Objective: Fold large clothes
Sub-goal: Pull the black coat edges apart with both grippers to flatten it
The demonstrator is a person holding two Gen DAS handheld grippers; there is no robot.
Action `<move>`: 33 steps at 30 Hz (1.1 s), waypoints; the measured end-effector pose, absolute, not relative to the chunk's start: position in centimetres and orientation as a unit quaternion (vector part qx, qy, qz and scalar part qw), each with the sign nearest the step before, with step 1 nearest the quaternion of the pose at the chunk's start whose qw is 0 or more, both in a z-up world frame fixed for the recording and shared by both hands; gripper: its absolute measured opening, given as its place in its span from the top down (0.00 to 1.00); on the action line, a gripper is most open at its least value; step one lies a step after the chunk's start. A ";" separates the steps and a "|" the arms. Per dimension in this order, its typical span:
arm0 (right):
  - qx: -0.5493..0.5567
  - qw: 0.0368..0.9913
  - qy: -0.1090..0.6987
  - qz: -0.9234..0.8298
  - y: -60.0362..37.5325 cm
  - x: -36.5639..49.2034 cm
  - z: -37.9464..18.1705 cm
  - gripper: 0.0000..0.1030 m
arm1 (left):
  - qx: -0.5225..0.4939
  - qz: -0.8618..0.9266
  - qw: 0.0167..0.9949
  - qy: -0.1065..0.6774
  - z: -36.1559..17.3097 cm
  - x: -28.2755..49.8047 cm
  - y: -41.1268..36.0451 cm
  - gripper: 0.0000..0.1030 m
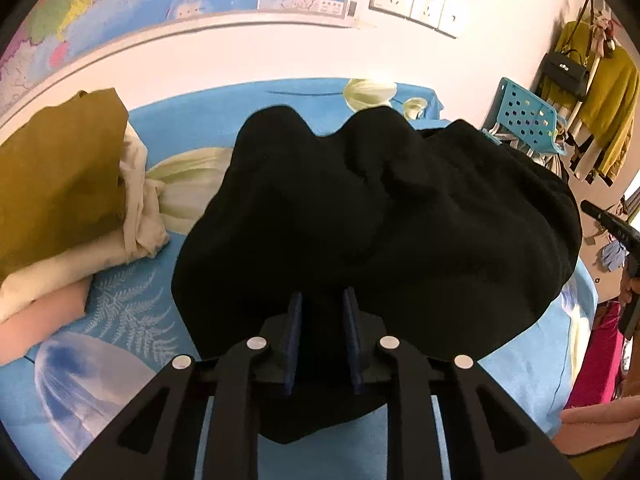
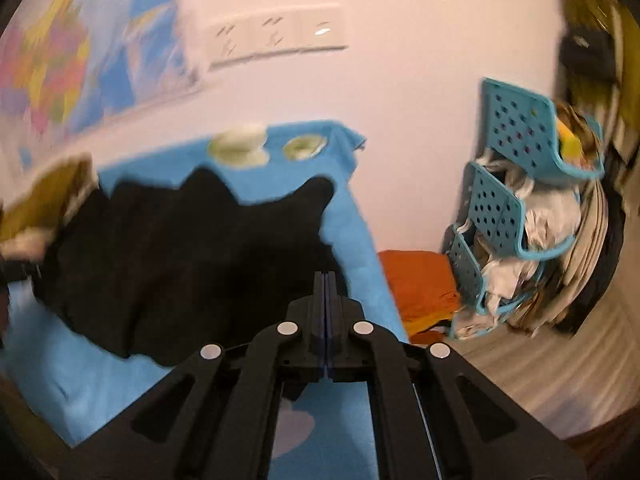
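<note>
A large black garment (image 1: 380, 216) lies rumpled on the blue printed bed sheet (image 1: 132, 312). My left gripper (image 1: 322, 304) points down at its near edge. The fingers (image 1: 295, 320) stand a little apart with black fabric filling the gap, pressed in a thick fold. The right wrist view is blurred. There the same garment (image 2: 180, 256) spreads to the left. My right gripper (image 2: 326, 278) is shut, pads together, at the garment's right edge. I see no cloth between its pads. A hand with a black tool (image 1: 612, 228) shows at the far right of the left wrist view.
A pile of folded clothes (image 1: 60, 188), olive, cream and pink, sits at the bed's left. Beyond the bed's right side stand stacked blue plastic baskets (image 2: 516, 184) full of cloth, with an orange cloth (image 2: 420, 284) on the floor. Hanging clothes and a black handbag (image 1: 564, 68) fill the corner.
</note>
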State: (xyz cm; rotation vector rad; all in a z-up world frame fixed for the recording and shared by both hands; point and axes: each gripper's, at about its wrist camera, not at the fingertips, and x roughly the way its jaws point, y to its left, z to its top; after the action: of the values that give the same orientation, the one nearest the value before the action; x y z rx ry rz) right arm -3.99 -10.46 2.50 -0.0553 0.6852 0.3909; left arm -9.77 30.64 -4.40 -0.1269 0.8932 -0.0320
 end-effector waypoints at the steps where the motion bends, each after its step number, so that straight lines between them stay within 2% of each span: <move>1: -0.017 0.922 0.329 0.203 -10.1 -3.9 2.7 0.73 | -0.065 -0.015 0.901 0.430 -4.2 -9.7 30.8 0.69; 2: -0.011 0.924 0.322 0.207 -9.8 -4.0 3.0 0.60 | -0.069 -0.012 0.901 0.427 -3.9 -9.7 31.0 0.61; 3: -0.015 0.928 0.313 0.203 -9.2 -3.8 3.3 0.52 | -0.072 -0.010 0.902 0.425 -3.7 -9.6 31.1 0.60; 4: -0.022 0.930 0.309 0.198 -8.6 -3.6 3.4 0.28 | -0.072 -0.008 0.904 0.422 -3.5 -9.5 31.2 0.60; 5: -0.027 0.929 0.309 0.200 -8.1 -3.0 3.4 0.20 | -0.065 -0.001 0.906 0.418 -3.2 -9.3 31.1 0.58; 7: -0.025 0.922 0.328 0.204 -7.5 -1.2 2.6 0.22 | -0.054 0.013 0.910 0.411 -2.9 -8.9 31.1 0.52; 9: 0.001 0.902 0.373 0.217 -7.6 1.3 0.8 0.45 | -0.051 0.021 0.913 0.405 -2.6 -8.0 31.3 0.52; 10: 0.019 0.893 0.387 0.229 -7.7 2.4 0.1 0.74 | -0.051 0.025 0.913 0.405 -2.5 -7.6 31.4 0.52; 11: 0.018 0.893 0.389 0.227 -7.8 2.9 -0.2 0.87 | -0.051 0.028 0.912 0.406 -2.5 -7.1 31.6 0.52; 12: 0.004 0.901 0.377 0.216 -7.9 3.2 0.1 0.94 | -0.050 0.032 0.911 0.407 -2.5 -6.5 31.8 0.52; 14: 0.040 0.915 0.343 0.210 -9.1 3.3 1.3 0.98 | -0.040 0.042 0.911 0.408 -2.5 -5.7 32.0 0.52; 15: 0.058 0.922 0.332 0.189 -10.0 3.5 1.6 0.98 | -0.035 0.050 0.911 0.409 -2.6 -5.4 32.0 0.52; 17: 0.055 0.912 0.360 0.188 -9.9 4.6 0.6 0.98 | -0.032 0.061 0.906 0.418 -2.8 -4.5 32.5 0.52; 19: 0.016 0.903 0.390 0.178 -8.8 4.9 -0.8 0.95 | -0.034 0.062 0.903 0.424 -2.9 -3.8 32.8 0.47; 21: 0.023 0.911 0.375 0.168 -9.1 4.3 0.0 0.85 | -0.032 0.072 0.902 0.424 -2.8 -3.3 33.3 0.41; 22: 0.035 0.917 0.363 0.164 -9.4 3.9 0.7 0.65 | -0.032 0.074 0.901 0.426 -2.8 -3.1 33.4 0.41; 23: 0.041 0.923 0.346 0.164 -9.5 3.5 1.4 0.60 | -0.033 0.075 0.900 0.428 -2.8 -2.8 33.5 0.41; 26: 0.022 0.930 0.306 0.202 -7.8 1.8 3.7 0.57 | -0.029 0.070 0.899 0.431 -2.8 -2.0 33.7 0.41; 27: 0.014 0.925 0.303 0.230 -6.6 1.3 4.2 0.57 | -0.027 0.069 0.897 0.436 -2.9 -1.6 33.7 0.42; 29: -0.005 0.909 0.308 0.279 -4.3 0.9 4.4 0.55 | -0.031 0.058 0.887 0.458 -3.5 -0.6 33.7 0.53; 30: -0.019 0.900 0.313 0.301 -2.8 0.9 4.2 0.53 | -0.031 0.060 0.883 0.464 -3.7 -0.2 33.7 0.54; 32: -0.052 0.887 0.329 0.320 -0.1 1.3 3.1 0.51 | -0.021 0.064 0.879 0.471 -4.4 0.5 33.6 0.66; 33: -0.060 0.880 0.340 0.326 0.8 1.6 2.4 0.52 | -0.020 0.065 0.878 0.473 -4.7 0.8 33.5 0.68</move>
State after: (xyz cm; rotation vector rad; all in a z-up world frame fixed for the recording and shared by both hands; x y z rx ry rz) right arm 1.63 0.77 2.40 -0.1251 0.7088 0.6803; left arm 0.75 33.52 -4.69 -0.0420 0.9869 0.1361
